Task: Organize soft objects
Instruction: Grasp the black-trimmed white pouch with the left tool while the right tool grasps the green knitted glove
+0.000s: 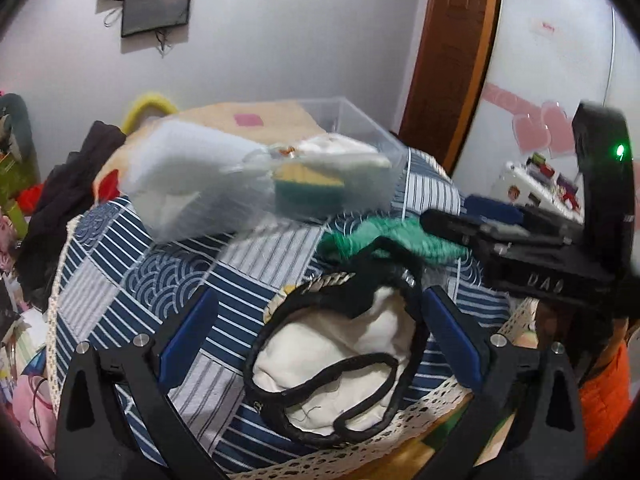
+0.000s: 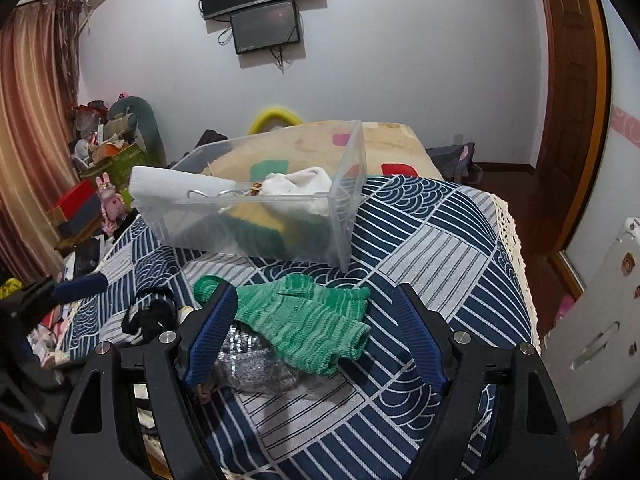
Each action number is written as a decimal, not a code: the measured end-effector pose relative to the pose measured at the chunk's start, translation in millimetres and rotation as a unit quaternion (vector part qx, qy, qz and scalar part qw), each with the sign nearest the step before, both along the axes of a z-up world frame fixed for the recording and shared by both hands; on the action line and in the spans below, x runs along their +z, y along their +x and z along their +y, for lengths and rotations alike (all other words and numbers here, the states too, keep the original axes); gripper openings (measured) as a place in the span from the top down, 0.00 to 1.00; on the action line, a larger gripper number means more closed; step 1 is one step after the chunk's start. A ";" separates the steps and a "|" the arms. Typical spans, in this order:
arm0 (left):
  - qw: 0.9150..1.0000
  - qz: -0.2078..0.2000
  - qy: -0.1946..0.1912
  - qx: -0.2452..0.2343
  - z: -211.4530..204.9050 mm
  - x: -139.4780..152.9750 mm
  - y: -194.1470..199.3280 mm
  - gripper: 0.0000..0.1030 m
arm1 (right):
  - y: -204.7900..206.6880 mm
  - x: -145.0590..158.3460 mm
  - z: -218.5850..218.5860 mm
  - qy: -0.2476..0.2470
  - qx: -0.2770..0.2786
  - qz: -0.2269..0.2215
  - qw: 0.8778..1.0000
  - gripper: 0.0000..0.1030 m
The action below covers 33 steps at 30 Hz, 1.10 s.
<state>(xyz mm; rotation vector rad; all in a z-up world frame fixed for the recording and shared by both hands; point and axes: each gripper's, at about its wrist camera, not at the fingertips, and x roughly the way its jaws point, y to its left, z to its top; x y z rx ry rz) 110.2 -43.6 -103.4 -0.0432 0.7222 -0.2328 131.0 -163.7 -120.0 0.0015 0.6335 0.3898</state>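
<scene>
Before us on the patterned bench (image 2: 420,240), one green knitted glove (image 2: 308,320) lies crumpled between our right hand-held gripper's (image 2: 316,336) spread jaws; the left hand-held gripper (image 1: 320,336) also spread.

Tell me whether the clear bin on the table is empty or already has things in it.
Not empty. Through the clear bin's walls show a white cloth and a yellow-and-teal item; a white roll pokes over its rim.
</scene>
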 end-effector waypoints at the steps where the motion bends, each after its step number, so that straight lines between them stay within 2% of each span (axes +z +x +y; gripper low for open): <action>1: 1.000 0.004 0.001 -0.001 -0.9 -3.8 2.0 0.00 | 0.7 -1.3 -0.9 0.000 -0.004 0.001 1.000 0.25; 7: 0.999 0.047 -0.019 0.001 4.3 -28.4 18.8 0.01 | 4.3 -8.4 -0.6 0.005 0.000 0.013 1.000 0.25; 9: 0.998 0.059 -0.022 -0.002 5.4 -37.6 22.2 0.10 | 5.3 -10.9 2.8 0.000 0.003 0.016 1.000 0.25; 10: 0.997 0.067 -0.029 -0.007 5.9 -40.8 23.6 0.21 | 5.6 -11.8 4.2 -0.001 0.005 0.017 1.000 0.26; 11: 0.996 0.078 -0.046 -0.017 6.9 -44.2 25.5 0.27 | 6.1 -13.4 5.1 -0.001 0.008 0.018 1.000 0.29; 12: 0.995 0.080 -0.054 -0.019 8.0 -45.3 25.9 0.27 | 6.5 -15.1 6.1 -0.003 0.009 0.020 1.000 0.33; 13: 0.995 0.077 -0.056 -0.018 8.8 -45.6 25.4 0.31 | 7.1 -16.8 6.8 -0.005 0.010 0.022 1.000 0.38; 15: 0.996 0.070 -0.058 -0.019 10.2 -43.7 22.4 0.39 | 9.3 -19.9 8.1 -0.007 0.016 0.030 0.999 0.40; 17: 0.996 0.065 -0.063 -0.022 11.7 -40.8 18.4 0.50 | 9.9 -21.3 8.1 -0.008 0.015 0.031 0.999 0.47; 18: 0.996 0.064 -0.065 -0.023 11.7 -39.0 17.1 0.52 | 9.5 -21.5 8.0 -0.009 0.014 0.029 0.999 0.49; 20: 0.996 0.060 -0.067 -0.023 13.7 -35.7 13.7 0.60 | 9.2 -21.2 8.3 -0.010 0.018 0.029 0.999 0.60; 28: 0.997 0.026 -0.065 0.009 40.6 -13.1 -0.5 0.71 | 4.4 -14.6 6.8 -0.016 0.016 0.012 1.000 0.80; 33: 0.998 0.005 -0.053 0.046 53.9 -3.0 -1.6 0.73 | -0.3 -7.3 7.2 -0.013 0.014 0.001 1.000 0.83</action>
